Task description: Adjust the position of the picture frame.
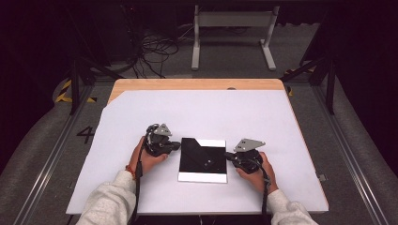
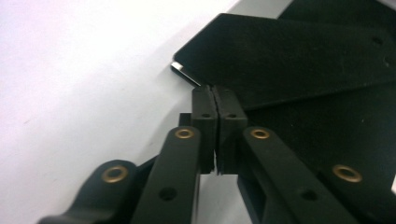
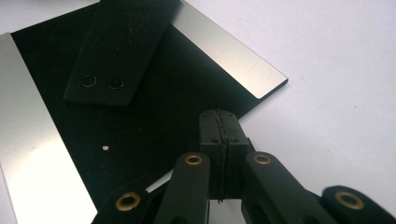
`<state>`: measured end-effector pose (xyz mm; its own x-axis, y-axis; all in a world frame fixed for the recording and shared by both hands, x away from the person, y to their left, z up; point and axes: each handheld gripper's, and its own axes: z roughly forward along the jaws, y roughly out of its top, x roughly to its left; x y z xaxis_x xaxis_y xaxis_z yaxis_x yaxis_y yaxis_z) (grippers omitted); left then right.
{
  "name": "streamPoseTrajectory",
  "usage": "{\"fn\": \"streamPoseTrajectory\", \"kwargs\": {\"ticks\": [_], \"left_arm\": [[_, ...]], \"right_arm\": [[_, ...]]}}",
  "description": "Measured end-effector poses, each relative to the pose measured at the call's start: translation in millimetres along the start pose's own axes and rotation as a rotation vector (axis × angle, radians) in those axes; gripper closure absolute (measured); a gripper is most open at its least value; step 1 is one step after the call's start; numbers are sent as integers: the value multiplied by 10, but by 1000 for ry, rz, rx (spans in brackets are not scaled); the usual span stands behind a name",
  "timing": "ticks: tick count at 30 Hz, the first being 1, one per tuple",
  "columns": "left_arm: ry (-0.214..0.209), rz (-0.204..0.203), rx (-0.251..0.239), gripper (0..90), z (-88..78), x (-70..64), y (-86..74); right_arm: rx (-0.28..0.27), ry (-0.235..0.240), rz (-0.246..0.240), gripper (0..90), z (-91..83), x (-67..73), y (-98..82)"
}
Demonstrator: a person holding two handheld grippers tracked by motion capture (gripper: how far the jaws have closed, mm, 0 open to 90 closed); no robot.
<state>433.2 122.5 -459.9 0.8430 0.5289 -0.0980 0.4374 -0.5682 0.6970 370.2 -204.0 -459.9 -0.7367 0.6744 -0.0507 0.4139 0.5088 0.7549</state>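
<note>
White tabletop sheet [image 1: 197, 112] holds black panel w/ silver edges [image 1: 202, 160] at center; left gripper [image 1: 174, 146] at its 9 o'clock, right gripper [image 1: 230, 155] at 3, both clenched on nothing, tips at edges, prob. to steady/square it.

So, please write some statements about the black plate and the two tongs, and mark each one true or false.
1. The left tongs are wide open. False: their jaws stand closed together at the edge of the black plate.
2. The right tongs are shut. True.
3. The black plate lies on a white sheet. True.
4. The plate has a red border. False: silver strips run along two of its sides.
5. A black strip with two holes lies on the plate. True.
</note>
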Motion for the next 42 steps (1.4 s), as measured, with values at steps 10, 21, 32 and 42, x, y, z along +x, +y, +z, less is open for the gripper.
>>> {"fn": "streamPoseTrajectory", "kwargs": {"ticks": [10, 21, 32, 42], "left_arm": [[17, 25, -5, 900, 9, -28, -4], [22, 43, 0, 900, 0, -38, -9], [27, 54, 5, 900, -27, -18, -32], [49, 74, 16, 900, -43, -13, -32]], "right_arm": [[2, 5, 10, 900, 4, -11, 4], [4, 16, 21, 900, 12, -27, 11], [3, 22, 5, 900, 35, -12, 27], [3, 27, -8, 900, 36, 1, 26]]}}
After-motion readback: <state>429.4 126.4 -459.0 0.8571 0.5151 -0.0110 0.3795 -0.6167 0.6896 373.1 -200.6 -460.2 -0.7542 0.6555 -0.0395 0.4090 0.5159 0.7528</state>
